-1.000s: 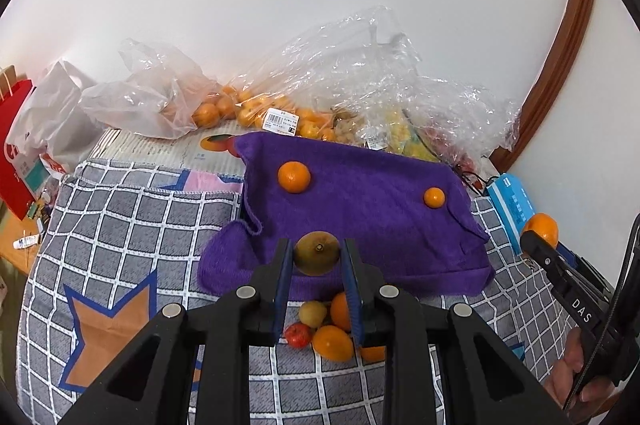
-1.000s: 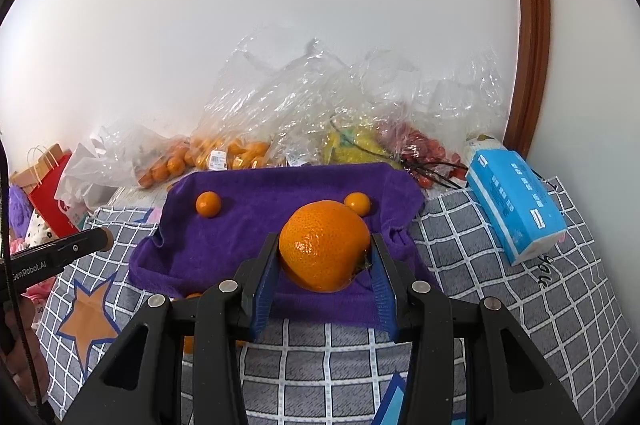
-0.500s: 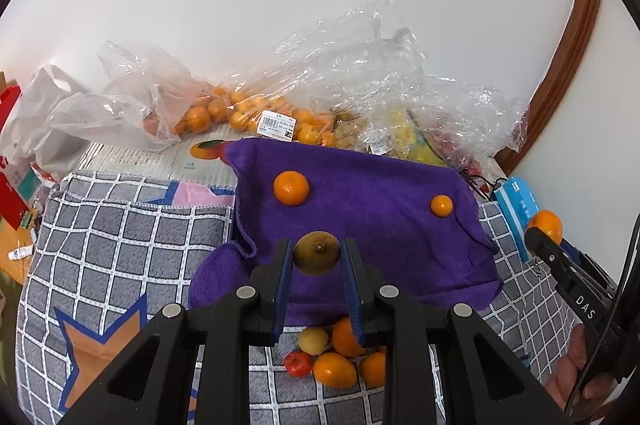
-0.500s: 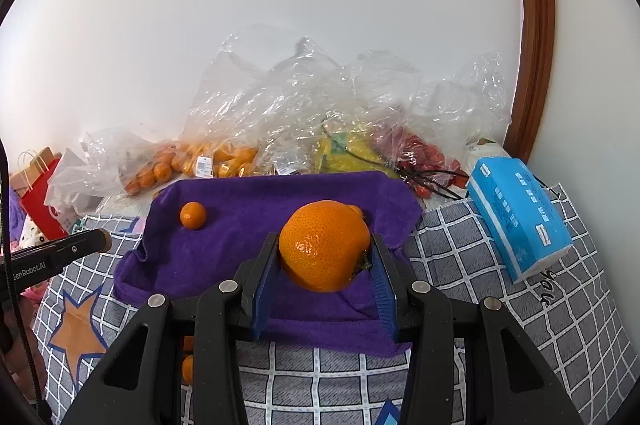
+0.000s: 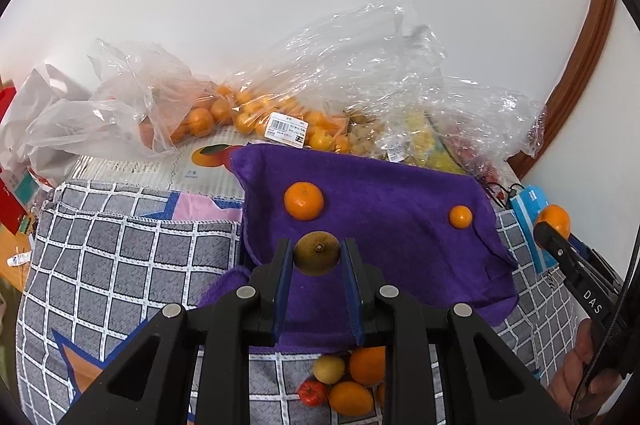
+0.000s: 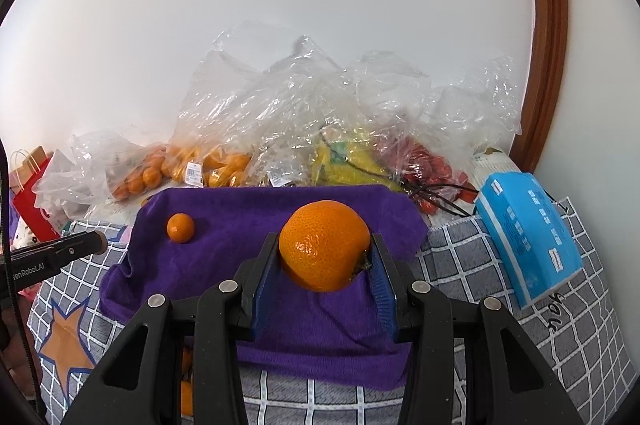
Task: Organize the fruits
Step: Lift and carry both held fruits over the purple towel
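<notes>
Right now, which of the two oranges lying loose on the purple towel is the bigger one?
The orange near the purple towel's left side, just beyond the left claw. It is clearly larger than the small orange near the towel's right edge.

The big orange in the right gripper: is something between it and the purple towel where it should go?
Nothing visible blocks it. The big orange is clamped in the right gripper above bare purple towel; the small orange lies well aside.
</notes>
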Demonstrator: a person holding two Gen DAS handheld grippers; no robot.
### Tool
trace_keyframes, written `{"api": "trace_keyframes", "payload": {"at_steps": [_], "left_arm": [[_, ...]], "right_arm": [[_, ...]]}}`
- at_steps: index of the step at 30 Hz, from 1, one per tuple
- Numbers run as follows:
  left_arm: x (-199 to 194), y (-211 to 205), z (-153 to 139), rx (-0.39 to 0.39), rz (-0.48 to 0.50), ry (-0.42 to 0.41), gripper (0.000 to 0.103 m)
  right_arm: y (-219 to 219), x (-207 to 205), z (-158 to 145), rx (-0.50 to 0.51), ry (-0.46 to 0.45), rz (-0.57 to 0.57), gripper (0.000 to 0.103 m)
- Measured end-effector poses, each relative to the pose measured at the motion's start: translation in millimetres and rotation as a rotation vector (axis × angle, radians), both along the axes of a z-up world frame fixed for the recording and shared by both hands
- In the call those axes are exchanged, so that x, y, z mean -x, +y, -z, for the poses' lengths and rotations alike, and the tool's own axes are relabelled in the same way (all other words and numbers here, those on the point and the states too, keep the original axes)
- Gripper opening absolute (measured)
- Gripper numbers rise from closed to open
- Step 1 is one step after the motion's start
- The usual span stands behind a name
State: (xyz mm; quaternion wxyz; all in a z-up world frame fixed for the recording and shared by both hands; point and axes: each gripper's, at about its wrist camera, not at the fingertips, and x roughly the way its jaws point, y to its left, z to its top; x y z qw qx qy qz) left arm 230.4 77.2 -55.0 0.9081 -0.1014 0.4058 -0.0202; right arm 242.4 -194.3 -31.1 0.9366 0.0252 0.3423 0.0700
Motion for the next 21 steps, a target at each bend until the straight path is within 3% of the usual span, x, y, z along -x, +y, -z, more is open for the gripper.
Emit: {"api": "trace_keyframes", "payload": {"at_steps": [12,21], "left_arm": [[-27.9,12.9,17.0,0.021,-0.018,0.036,0.023],[-48.8,12.0,39.9,0.036,-0.012,0.089,0.023]], "right_arm": [[8.8,-24.3,11.5,0.006,0.009,-0.01,0.043],[6.3,-40.9,41.6,0.019,0.065,-0.001,0.043]]}}
